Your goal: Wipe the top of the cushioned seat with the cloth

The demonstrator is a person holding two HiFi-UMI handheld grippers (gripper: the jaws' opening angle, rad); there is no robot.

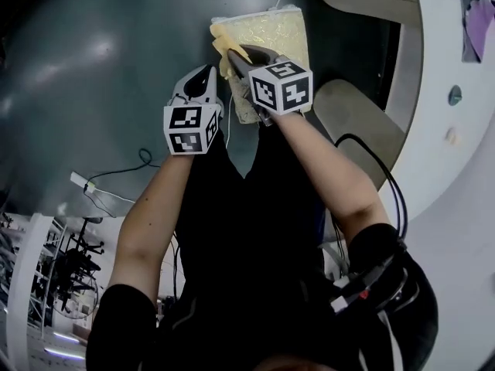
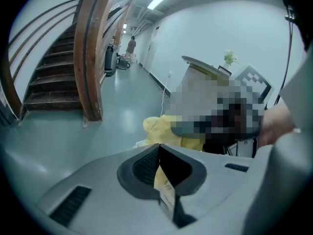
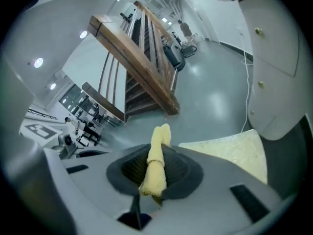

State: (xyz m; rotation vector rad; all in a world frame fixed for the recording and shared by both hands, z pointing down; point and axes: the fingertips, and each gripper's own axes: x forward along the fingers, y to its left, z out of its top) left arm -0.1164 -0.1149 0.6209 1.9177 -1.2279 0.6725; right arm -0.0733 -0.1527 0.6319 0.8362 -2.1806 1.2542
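Right gripper point(image 1: 238, 56) is clamped on the bunched yellow cloth point(image 1: 222, 43) at the cushioned seat's point(image 1: 274, 29) left edge. Left gripper point(image 1: 209, 73) pinches another fold, with open grey floor point(image 1: 93, 68) to its left.

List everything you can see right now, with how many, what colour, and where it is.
cushioned seat: one, pale yellow, just beyond the grippers
cloth: one, yellow, over the seat's near edge
staircase: one, brown wood, across the hall
floor: one, glossy grey-green, all around
cable: one, black, on the floor at left
left gripper: one, grey, shut on the cloth
right gripper: one, grey, shut on the cloth
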